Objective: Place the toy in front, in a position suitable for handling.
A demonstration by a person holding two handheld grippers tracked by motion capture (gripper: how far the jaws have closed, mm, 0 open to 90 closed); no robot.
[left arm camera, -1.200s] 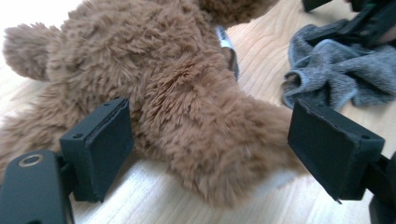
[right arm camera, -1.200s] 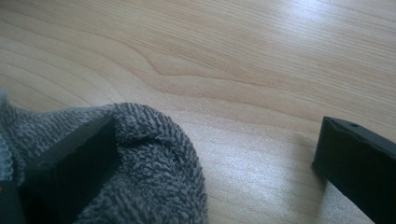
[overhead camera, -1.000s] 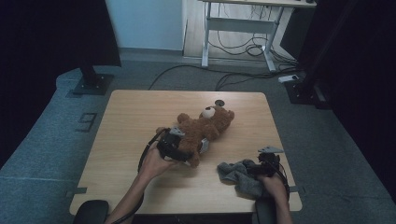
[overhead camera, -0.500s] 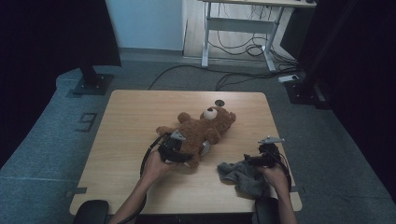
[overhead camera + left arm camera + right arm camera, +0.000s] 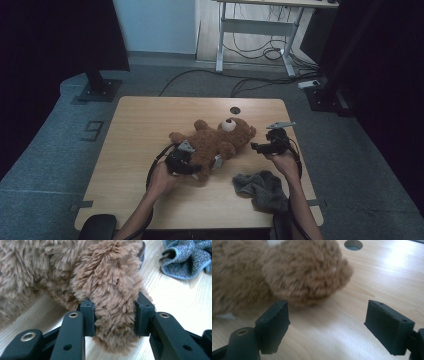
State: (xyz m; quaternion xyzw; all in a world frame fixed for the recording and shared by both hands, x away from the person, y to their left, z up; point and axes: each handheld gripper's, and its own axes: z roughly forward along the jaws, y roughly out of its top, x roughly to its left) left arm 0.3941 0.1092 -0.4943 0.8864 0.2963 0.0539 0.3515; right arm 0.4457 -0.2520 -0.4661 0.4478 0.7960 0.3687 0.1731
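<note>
High view shows the wooden table (image 5: 135, 150) with a brown teddy bear (image 5: 212, 142) lying on its back near the middle. One furry limb (image 5: 112, 290) of the bear sits squarely between the jaws of the left gripper (image 5: 181, 161), and both pads press into the fur, the jaws having just been closing on it. A grey cloth (image 5: 260, 187) lies crumpled on the wood beyond and to the right of those jaws, well apart from them. The right gripper (image 5: 327, 322) hangs over bare wood beside the bear's head (image 5: 304, 272); its jaws stand wide apart with nothing between them, though they have just narrowed a little. A small round hole (image 5: 353, 244) in the tabletop lies farther ahead of them.
</note>
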